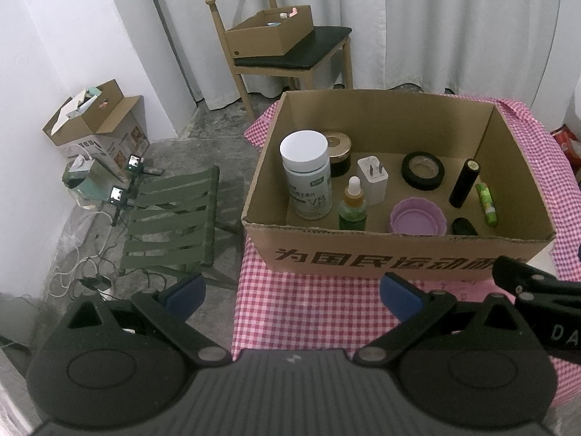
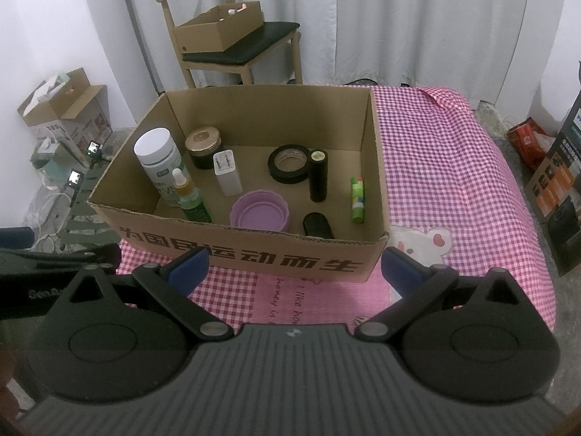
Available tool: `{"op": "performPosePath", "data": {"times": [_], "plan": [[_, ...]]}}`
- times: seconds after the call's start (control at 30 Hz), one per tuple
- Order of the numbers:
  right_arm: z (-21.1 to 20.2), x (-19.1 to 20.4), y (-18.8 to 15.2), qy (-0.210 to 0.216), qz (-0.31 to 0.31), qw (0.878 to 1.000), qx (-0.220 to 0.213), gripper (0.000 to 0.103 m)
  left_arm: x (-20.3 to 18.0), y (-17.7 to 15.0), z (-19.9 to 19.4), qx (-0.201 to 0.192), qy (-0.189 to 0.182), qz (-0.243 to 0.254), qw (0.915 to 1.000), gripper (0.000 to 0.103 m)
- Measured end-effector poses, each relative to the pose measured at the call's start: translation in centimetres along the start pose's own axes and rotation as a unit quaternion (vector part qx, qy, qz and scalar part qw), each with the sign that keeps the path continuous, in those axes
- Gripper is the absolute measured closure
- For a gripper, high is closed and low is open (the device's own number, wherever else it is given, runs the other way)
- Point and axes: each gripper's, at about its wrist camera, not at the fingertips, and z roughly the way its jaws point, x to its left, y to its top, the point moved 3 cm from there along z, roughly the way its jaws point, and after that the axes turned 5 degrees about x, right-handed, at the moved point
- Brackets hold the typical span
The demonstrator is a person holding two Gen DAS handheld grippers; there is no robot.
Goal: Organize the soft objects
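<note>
An open cardboard box (image 1: 399, 261) (image 2: 254, 258) stands on a pink checked cloth (image 1: 308, 309) (image 2: 435, 167). Inside it are a white-capped bottle (image 1: 307, 174) (image 2: 158, 161), a dropper bottle (image 1: 353, 203) (image 2: 189, 196), a white charger (image 1: 373, 180) (image 2: 227, 172), a black tape roll (image 1: 423, 170) (image 2: 288, 163), a purple folded cup (image 1: 417, 216) (image 2: 261, 212), a black cylinder (image 1: 464, 183) (image 2: 319, 174) and a green tube (image 1: 486, 200) (image 2: 357, 200). My left gripper (image 1: 292, 298) and right gripper (image 2: 294, 272) hover open and empty in front of the box's near wall.
A wooden chair (image 1: 290, 47) (image 2: 236, 47) against the curtain carries a smaller cardboard box (image 1: 267, 34) (image 2: 214, 29). On the floor at left are a green slatted folding stool (image 1: 170, 225), another carton (image 1: 98, 120) (image 2: 61, 109), small cameras and cables. Bags and a dark carton (image 2: 555, 181) lie right.
</note>
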Motion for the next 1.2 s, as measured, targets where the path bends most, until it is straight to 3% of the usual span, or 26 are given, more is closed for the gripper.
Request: {"op": "performPosePath", "data": {"times": [1.2], "plan": [[-0.22,0.11,0.05,0.003,0.003,1.000,-0.002,0.001,0.10,0.05,-0.15,0.000,0.003,-0.002,1.0000,0.000]]}}
